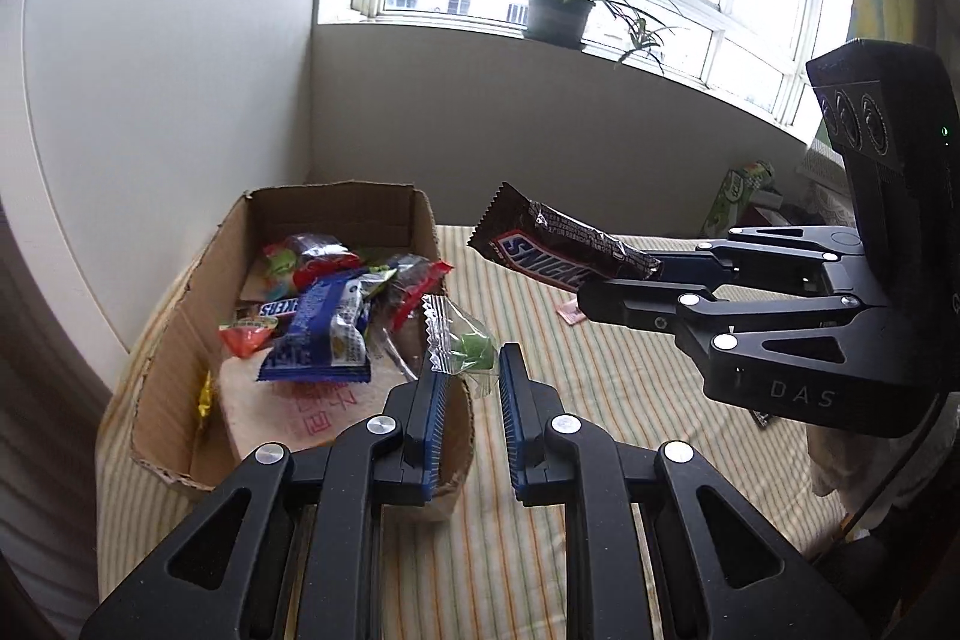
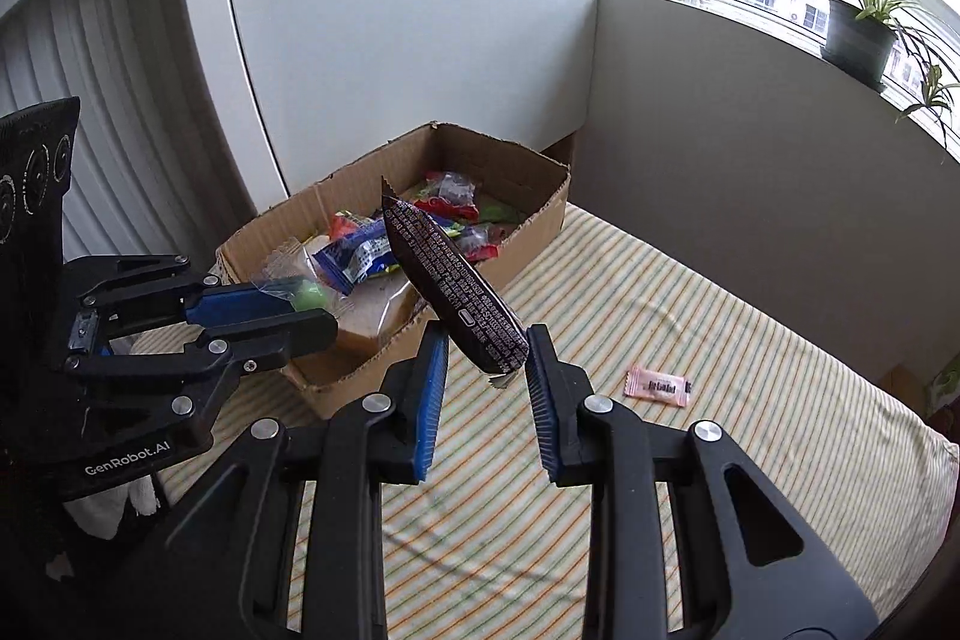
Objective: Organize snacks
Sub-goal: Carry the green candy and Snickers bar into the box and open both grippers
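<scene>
The left gripper (image 1: 471, 388) pinches a green candy (image 1: 471, 346) right over the box (image 1: 180, 340). The right gripper (image 2: 486, 370) clamps the Snickers bar (image 2: 450, 280), farther off, pointing boxward.

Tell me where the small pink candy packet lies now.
In the right wrist view, the pink candy packet lies flat on the striped cloth, just right of the right gripper, well apart from the cardboard box.

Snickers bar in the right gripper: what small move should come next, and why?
Probably carry the Snickers bar leftward over the cardboard box and release. The right gripper holds it by its tail end, above the striped cloth, short of the box where other snacks lie.
</scene>
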Available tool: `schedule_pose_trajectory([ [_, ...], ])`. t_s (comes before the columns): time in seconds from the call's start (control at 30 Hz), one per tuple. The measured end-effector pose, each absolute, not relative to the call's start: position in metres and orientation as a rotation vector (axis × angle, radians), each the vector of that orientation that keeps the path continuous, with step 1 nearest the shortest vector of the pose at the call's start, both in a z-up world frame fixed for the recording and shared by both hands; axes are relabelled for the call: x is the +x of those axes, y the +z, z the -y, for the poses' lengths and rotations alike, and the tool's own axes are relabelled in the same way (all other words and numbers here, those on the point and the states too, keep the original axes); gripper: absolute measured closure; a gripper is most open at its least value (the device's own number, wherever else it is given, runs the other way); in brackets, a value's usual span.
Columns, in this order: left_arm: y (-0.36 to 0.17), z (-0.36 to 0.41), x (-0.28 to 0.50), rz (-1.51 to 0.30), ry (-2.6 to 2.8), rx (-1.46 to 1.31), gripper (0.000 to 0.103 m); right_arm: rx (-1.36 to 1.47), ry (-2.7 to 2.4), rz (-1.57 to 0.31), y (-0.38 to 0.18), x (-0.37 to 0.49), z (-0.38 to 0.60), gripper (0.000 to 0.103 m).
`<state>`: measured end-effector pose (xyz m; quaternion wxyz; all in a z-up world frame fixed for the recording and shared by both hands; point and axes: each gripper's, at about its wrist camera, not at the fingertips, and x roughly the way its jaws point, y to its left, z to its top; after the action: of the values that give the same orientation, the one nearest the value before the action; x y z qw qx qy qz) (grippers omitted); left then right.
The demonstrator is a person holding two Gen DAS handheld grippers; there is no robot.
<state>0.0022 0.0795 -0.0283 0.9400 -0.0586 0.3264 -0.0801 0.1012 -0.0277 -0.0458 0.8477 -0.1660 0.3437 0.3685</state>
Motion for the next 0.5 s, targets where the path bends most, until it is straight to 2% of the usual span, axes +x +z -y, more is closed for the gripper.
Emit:
schedule_pose_trajectory([
  [0.5, -0.031, -0.138, 0.057, -0.691, -0.041, -0.150, 0.087, -0.338, 0.776, -0.776, -0.063, 0.158, -0.043, 0.076],
])
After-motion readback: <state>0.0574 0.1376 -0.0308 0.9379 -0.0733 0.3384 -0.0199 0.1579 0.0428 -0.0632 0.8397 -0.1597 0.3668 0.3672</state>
